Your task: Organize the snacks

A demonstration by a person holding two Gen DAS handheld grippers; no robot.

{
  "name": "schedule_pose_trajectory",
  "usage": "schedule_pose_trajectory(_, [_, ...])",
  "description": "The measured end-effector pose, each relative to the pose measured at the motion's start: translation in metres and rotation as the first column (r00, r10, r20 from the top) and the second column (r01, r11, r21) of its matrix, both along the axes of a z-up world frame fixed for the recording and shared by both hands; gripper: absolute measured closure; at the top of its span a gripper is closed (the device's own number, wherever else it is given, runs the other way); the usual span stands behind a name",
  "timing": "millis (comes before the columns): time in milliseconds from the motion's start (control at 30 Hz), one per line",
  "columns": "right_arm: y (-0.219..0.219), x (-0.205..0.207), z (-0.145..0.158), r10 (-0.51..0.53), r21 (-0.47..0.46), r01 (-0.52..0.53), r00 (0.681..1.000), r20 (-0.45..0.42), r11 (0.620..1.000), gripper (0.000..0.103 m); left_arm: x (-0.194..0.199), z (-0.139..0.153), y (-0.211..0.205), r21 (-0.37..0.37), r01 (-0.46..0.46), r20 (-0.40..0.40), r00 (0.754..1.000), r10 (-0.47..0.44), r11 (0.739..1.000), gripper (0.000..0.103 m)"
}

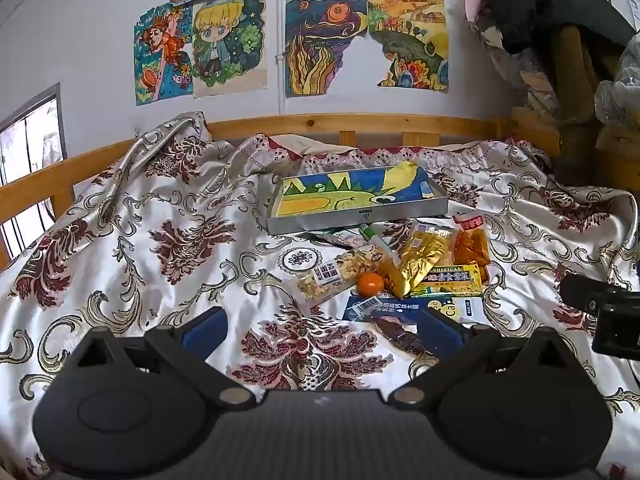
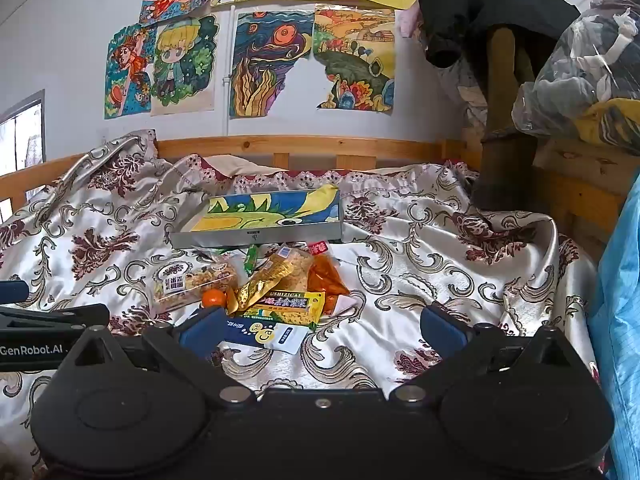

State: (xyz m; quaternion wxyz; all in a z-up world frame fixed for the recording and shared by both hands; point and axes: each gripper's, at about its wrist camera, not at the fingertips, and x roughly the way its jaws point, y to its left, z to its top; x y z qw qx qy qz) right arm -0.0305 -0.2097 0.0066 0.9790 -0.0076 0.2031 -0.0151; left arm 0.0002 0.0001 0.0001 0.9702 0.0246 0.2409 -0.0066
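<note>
Left gripper (image 1: 320, 330): we hold it wide, nothing between the jaws, short of the pile.
Right gripper (image 2: 320, 330): wide too, empty; the other tool's side reads "GenRobot.AI".
Snacks (image 1: 404, 268): heaped on the bedspread (image 1: 160, 240), just before the tray (image 1: 360, 216).
Handling: we judge the packets light, crinkly, slippery; pinch a sealed edge.
Orange (image 1: 370, 283): round, may roll; take across its middle.
Writing: green packet (image 2: 286, 302) reads "USHIZICAI".
</note>
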Motion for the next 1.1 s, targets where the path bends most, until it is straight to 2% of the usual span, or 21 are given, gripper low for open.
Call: schedule_pose_trajectory(1100, [0.0, -0.0002, 0.0004, 0.0, -0.002, 0.0, 1.0, 0.002, 1.0, 0.001, 0.0014, -0.0035, 0.0006, 0.002, -0.002, 0.002, 1.0, 0.002, 1.0, 0.0])
